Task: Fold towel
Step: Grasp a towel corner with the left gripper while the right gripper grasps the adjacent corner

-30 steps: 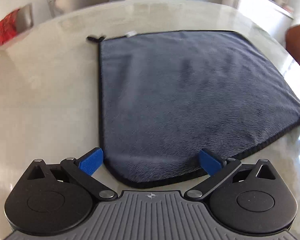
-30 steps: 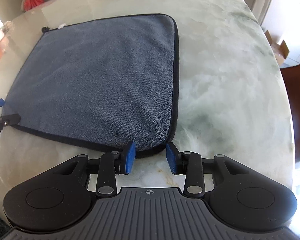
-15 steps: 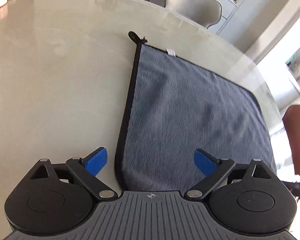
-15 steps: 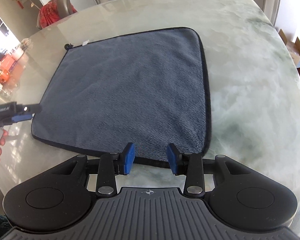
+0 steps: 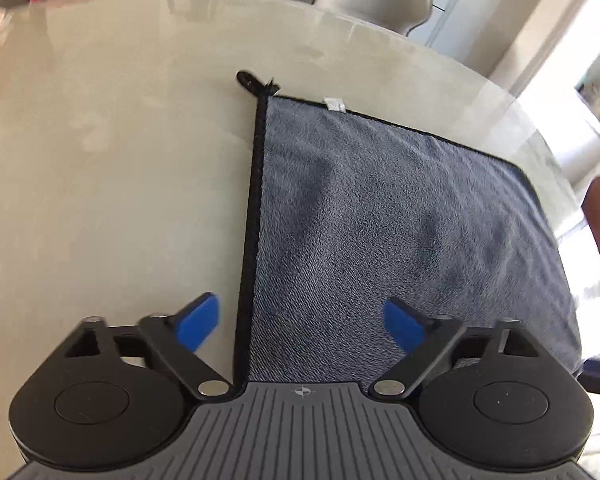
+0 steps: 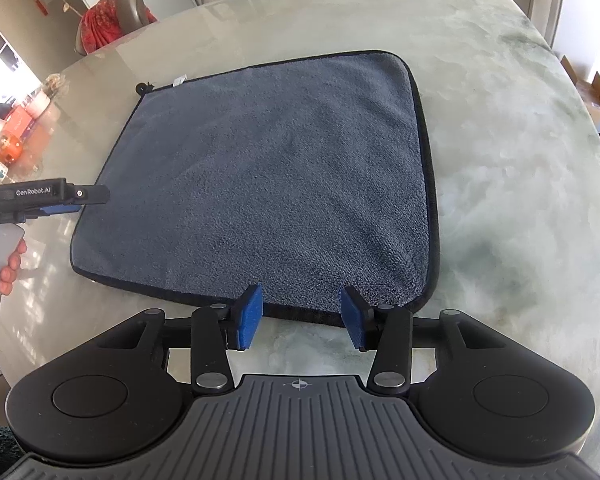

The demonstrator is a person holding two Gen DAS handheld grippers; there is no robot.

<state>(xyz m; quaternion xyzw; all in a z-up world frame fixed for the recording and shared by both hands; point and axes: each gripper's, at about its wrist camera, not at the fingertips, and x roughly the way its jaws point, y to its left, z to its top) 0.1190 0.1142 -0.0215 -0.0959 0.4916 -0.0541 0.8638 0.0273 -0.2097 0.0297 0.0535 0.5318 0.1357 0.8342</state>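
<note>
- I see the grey towel (image 6: pixel 268 184) lying flat and unfolded on the marble table (image 6: pixel 520 160).
- My left gripper (image 5: pixel 300 322) straddles the towel's left hem, jaws just closing but still released, pads clear of cloth.
- My right gripper (image 6: pixel 302 316) sits at the towel's near edge, jaws just opening, gripping nothing.

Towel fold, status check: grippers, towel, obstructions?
Left gripper open, closing astride towel edge. Right gripper open, opening, nothing gripped. Towel flat, unfolded on table. Nothing in the way.
</note>
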